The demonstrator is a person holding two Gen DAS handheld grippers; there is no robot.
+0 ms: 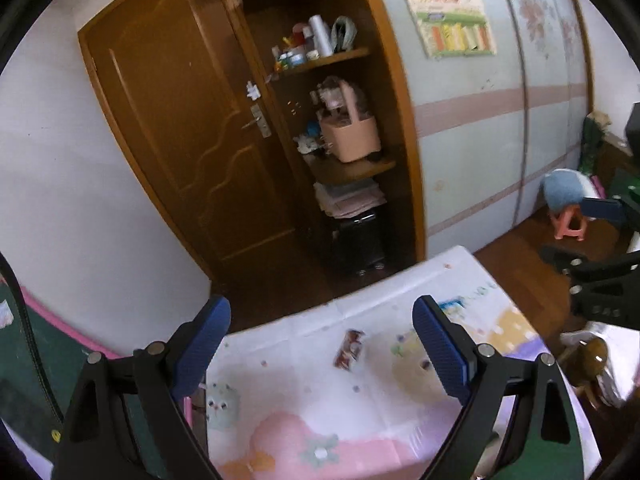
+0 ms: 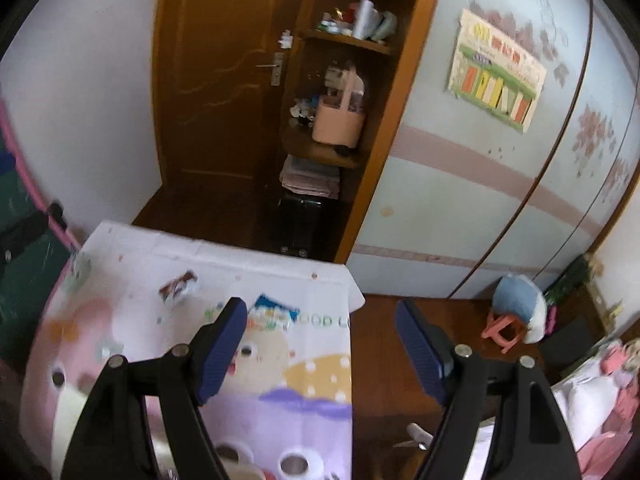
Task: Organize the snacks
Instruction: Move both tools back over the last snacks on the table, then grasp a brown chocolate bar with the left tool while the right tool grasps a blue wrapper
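Note:
A small brown and white snack packet (image 1: 349, 349) lies on a table covered with a cartoon-print cloth (image 1: 304, 404). My left gripper (image 1: 322, 344) is open and empty, held above the table with the packet between and beyond its blue fingertips. In the right wrist view the same packet (image 2: 179, 282) lies at the far left of the cloth (image 2: 280, 380). My right gripper (image 2: 321, 344) is open and empty over the table's right edge, well right of the packet. The right gripper also shows at the right edge of the left wrist view (image 1: 600, 240).
A brown door (image 1: 188, 120) and an open shelf unit with a pink basket (image 1: 350, 136) stand behind the table. A pink stool with a blue cushion (image 2: 516, 316) sits on the wood floor at the right. A pale sliding wardrobe (image 2: 480, 160) lines the back wall.

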